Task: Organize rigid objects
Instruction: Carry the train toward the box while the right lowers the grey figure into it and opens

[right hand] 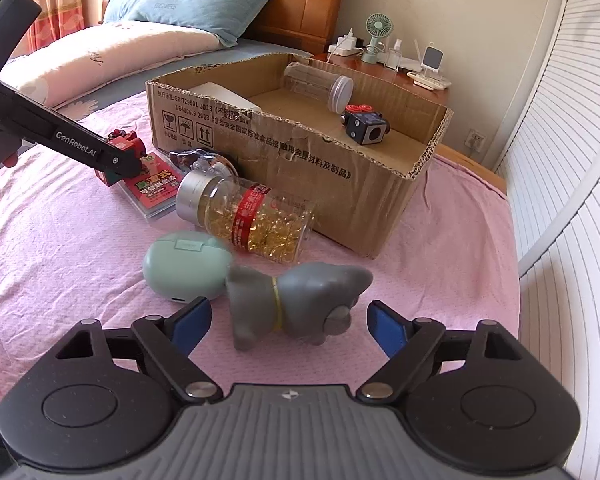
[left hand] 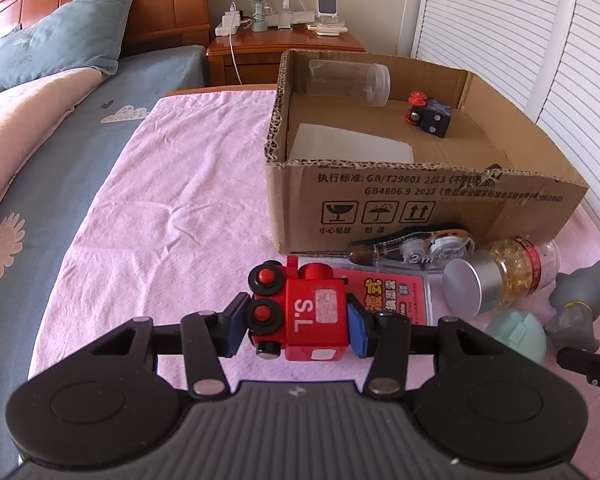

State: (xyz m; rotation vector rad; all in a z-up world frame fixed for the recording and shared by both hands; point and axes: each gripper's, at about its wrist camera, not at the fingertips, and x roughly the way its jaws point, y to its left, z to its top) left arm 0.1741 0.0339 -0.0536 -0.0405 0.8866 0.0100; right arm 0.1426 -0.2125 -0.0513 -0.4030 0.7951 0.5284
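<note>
1. While clamped between the blue pads of the left gripper (left hand: 298, 322), glossy red toy train (left hand: 314, 314) sits boxy and hard-edged, black wheels on its left side, over pink crinkled cloth (left hand: 160, 208).
2. Ahead and right of that gripper: corrugated cardboard box (left hand: 420, 200), top open, ragged rim, holding a clear plastic jar (left hand: 350, 80) and a dark toy block (left hand: 432, 116).
3. Right gripper (right hand: 288, 326) spread wide, pads clear of the matte grey rubbery figure (right hand: 300, 304) lying between them.
4. Just beyond: smooth mint oval case (right hand: 180, 264), capsule bottle (right hand: 248, 216).
5. Tape dispenser (left hand: 416, 248) partly hidden, probably clear plastic.
6. Open cloth left of both grippers.
</note>
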